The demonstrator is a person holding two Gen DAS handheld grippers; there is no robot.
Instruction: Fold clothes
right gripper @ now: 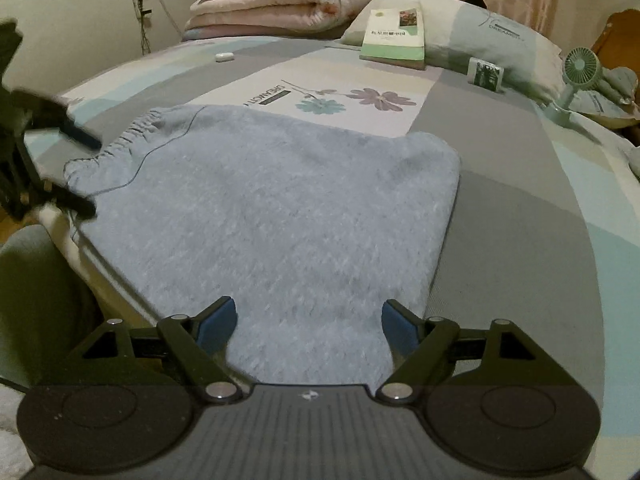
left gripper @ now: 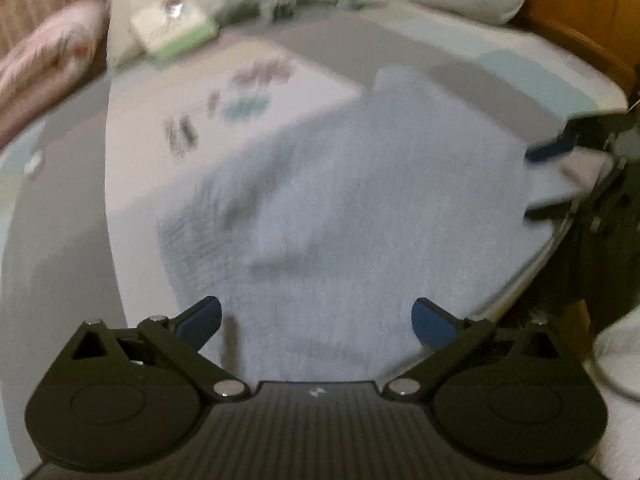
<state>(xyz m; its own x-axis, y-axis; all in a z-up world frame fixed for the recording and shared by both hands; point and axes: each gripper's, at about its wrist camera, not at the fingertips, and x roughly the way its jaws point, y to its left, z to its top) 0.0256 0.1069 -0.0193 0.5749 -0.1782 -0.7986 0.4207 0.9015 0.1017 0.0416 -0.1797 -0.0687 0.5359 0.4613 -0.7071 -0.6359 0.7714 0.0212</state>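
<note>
Right claw (right gripper: pixel 308 326): blue pads spread wide, nothing pinched. It hangs over the near end of the pale blue fleecy folded garment (right gripper: pixel 280 208); contact with the cloth can't be told.

Left claw (left gripper: pixel 318 322): also spread wide, empty, over the same garment (left gripper: pixel 360 200). That view is motion-blurred, so touch can't be told there either. In the right wrist view the left claw (right gripper: pixel 78 172) shows at the left border, its fingers apart beside the garment's gathered elastic edge.

Garment lies flat on the bed with the grey, teal and cream patchwork sheet (right gripper: pixel 520 208), along the bed's near edge. In the right wrist view its long axis runs from the near end under the right claw away toward the upper left; the elastic edge sits at the far left end, and a rounded corner points toward the bed's middle.

Further up the bed: green-and-white book (right gripper: pixel 394 36) leaning on a grey-green pillow (right gripper: pixel 480 36), folded pink quilt (right gripper: pixel 280 2), small mint fan (right gripper: pixel 580 72) near the right edge.
</note>
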